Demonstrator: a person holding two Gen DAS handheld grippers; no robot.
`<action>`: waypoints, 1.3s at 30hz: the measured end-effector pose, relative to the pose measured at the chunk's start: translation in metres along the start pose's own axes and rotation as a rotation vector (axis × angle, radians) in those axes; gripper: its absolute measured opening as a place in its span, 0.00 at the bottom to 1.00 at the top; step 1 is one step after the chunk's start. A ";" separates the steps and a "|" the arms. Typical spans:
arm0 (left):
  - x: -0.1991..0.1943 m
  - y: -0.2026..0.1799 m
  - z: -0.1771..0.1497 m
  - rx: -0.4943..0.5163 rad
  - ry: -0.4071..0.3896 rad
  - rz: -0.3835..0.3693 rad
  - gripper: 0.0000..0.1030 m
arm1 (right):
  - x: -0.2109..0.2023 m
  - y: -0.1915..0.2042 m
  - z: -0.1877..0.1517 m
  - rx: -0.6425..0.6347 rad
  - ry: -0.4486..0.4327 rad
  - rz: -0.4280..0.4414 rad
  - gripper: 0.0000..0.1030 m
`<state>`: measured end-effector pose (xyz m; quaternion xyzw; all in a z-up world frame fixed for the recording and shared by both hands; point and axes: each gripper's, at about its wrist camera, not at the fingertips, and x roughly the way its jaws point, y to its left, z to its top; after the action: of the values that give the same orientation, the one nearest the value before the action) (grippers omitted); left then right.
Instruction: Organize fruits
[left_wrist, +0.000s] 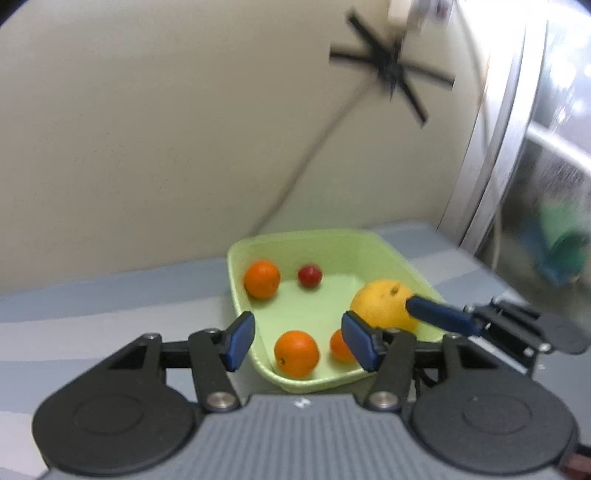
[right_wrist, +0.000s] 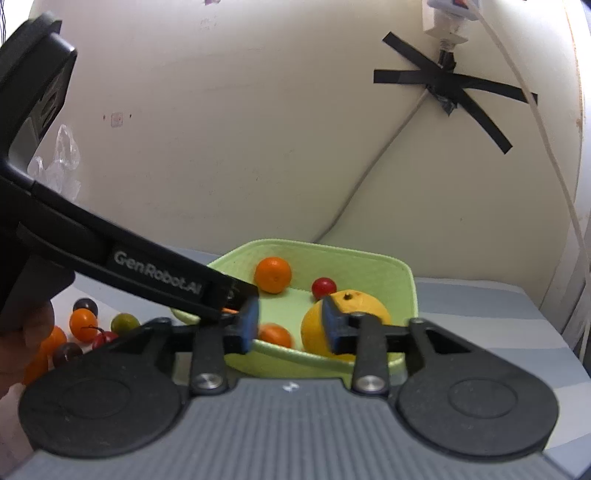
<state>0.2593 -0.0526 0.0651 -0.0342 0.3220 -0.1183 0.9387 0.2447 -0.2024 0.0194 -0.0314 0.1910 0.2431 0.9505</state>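
Off your tray's left, loose fruits (right_wrist: 83, 325) wait on the tabletop (right_wrist: 480, 295); your left gripper (left_wrist: 295, 338) and right gripper (right_wrist: 290, 325), both spread and empty, hover over the green tray (right_wrist: 369, 258) holding oranges (left_wrist: 261, 278) and a yellow citrus (right_wrist: 369, 306).

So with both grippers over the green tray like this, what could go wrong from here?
1. The two grippers are crowded: the right gripper sits almost against the left gripper, so they could collide.
2. The large yellow fruit lies next to the right gripper's finger; a nudge might roll it.
3. The loose small fruits beside the green tray could roll if bumped.
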 end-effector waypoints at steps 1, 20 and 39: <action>-0.017 0.005 0.000 -0.012 -0.031 -0.008 0.52 | -0.005 0.001 0.002 0.002 -0.007 0.001 0.41; -0.095 0.029 -0.123 0.005 -0.018 0.213 0.71 | -0.028 0.105 -0.024 -0.181 0.121 0.250 0.41; -0.116 0.025 -0.147 -0.084 -0.002 -0.006 0.40 | -0.041 0.091 -0.025 -0.131 0.200 0.313 0.30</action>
<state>0.0857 0.0022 0.0147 -0.0749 0.3258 -0.1075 0.9363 0.1592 -0.1446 0.0151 -0.0870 0.2706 0.3955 0.8734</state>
